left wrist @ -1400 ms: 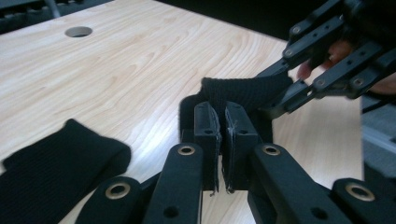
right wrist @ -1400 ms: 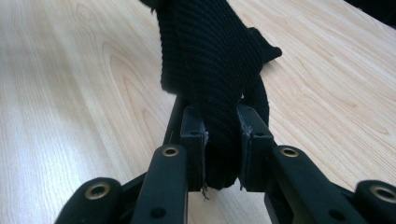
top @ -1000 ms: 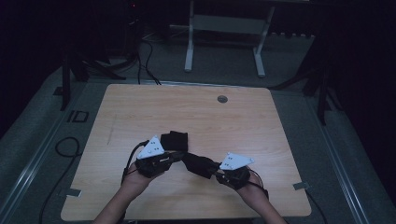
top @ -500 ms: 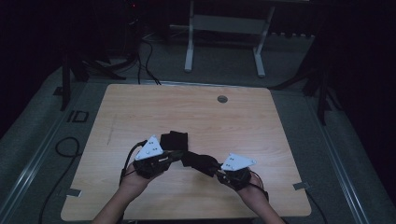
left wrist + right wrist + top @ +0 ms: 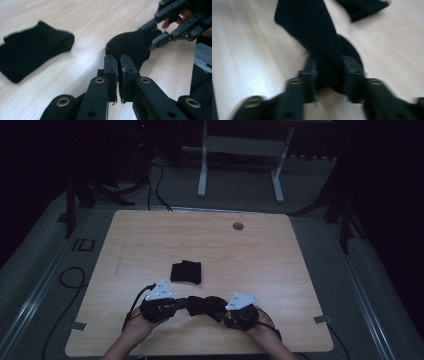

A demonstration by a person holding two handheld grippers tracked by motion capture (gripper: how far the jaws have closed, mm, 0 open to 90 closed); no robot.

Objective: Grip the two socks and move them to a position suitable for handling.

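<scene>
A black knitted cloth [image 5: 205,305] hangs stretched between my two grippers near the table's front edge. My left gripper [image 5: 183,304] is shut on one end of it; in the left gripper view the jaws [image 5: 117,66] stand pressed together with the cloth [image 5: 131,46] running off their tips. My right gripper [image 5: 221,313] is shut on the other end, and the right gripper view shows the cloth [image 5: 312,27] bunched between its jaws [image 5: 328,72]. A second black cloth [image 5: 186,272], folded, lies flat at the table's middle, apart from both grippers.
The wooden table [image 5: 260,260] has a round grommet hole [image 5: 238,226] near its far edge. Tape tabs [image 5: 75,326] mark the front corners. Cables [image 5: 70,276] lie on the floor to the left, and a metal stand [image 5: 240,150] is behind the table.
Both grippers have drawn back toward the front edge with the cloth, pulling it away from the folded piece, which stayed put.
</scene>
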